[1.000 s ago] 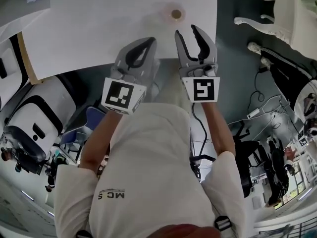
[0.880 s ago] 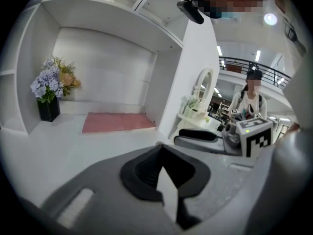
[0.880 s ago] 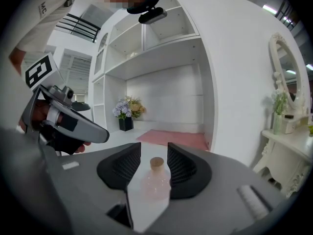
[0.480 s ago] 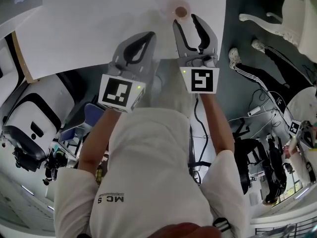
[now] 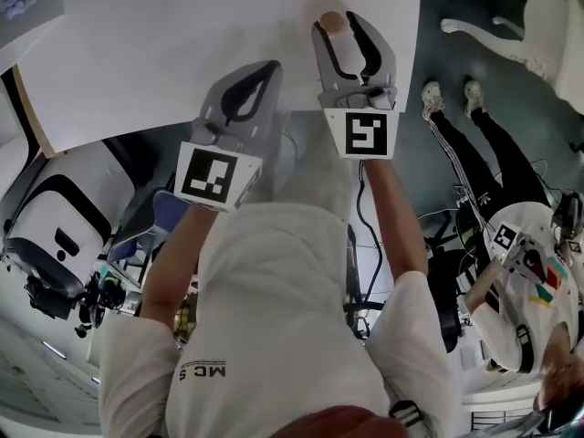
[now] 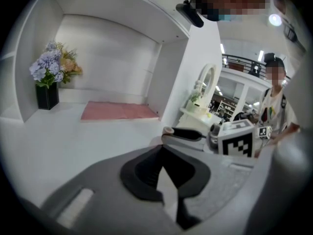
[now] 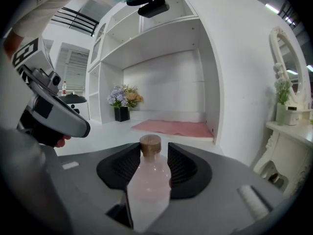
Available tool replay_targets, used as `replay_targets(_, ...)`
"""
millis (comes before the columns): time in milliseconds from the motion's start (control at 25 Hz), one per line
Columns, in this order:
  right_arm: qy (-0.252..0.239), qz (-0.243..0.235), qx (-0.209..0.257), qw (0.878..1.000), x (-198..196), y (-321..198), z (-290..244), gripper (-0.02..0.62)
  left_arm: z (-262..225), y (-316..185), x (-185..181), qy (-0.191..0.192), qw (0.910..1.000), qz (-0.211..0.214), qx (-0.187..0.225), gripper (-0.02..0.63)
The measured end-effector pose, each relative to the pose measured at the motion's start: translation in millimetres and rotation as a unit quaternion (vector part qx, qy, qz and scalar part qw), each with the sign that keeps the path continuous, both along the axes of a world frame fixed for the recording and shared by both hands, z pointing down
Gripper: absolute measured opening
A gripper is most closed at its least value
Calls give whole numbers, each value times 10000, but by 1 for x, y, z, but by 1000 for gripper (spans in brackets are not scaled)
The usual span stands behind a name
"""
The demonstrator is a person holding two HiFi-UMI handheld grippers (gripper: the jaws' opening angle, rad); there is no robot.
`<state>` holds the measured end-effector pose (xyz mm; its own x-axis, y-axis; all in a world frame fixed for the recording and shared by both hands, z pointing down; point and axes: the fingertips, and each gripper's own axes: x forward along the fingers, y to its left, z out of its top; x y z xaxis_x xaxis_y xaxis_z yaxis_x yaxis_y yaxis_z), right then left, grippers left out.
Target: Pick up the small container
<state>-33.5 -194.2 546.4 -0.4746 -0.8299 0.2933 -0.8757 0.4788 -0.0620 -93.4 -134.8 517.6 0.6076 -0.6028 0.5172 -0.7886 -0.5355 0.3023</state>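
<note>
The small container [image 5: 332, 21] is a clear pinkish bottle with a cork stopper, standing upright on the white table [image 5: 164, 53]. My right gripper [image 5: 337, 24] is open and straddles it, one jaw on each side. In the right gripper view the bottle [image 7: 148, 180] fills the gap between the dark pads [image 7: 182, 168], and a slit shows on either side of its neck. My left gripper [image 5: 269, 67] is shut and empty, hovering over the table's near edge to the left of the right one. The left gripper view shows its tips [image 6: 160, 150] meeting, with the cork [image 6: 168, 129] beyond.
A pink cloth [image 7: 173, 127] and a black vase of flowers [image 7: 122, 112] sit far back on the table under white shelves. White ornate furniture [image 5: 511, 35] stands at the right. A person [image 5: 520, 281] is on the floor side at the right. A white chair [image 5: 55, 217] is at the left.
My right gripper has moved forward so its jaws now flank the bottle. The left gripper has hardly moved. A person has come into view at the right.
</note>
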Motion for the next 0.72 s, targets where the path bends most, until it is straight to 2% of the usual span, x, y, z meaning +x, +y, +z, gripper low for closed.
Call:
replay_targets(80,-12,-3,60,10000,-4,-1,0,170,1,-1,-3,-6,10000,1,8,0)
replay_targets(200,-70,-16,65,10000,-7,3,3,130,4,3,-4,-44,10000,22,1,0)
replay_targets(320,51,-84,107,9999,-9,4,7,126,8,8,-7,-70,10000,36,-34,0)
replay_targets(480,-36,-21,195,9998,-10,1,6,124,10,12,-9,-96,9999,43,-50,0)
replay_targets(720,38,-38,115,9999,-11,0,6,121,10,14,-11,-102,9999,15,-12,0)
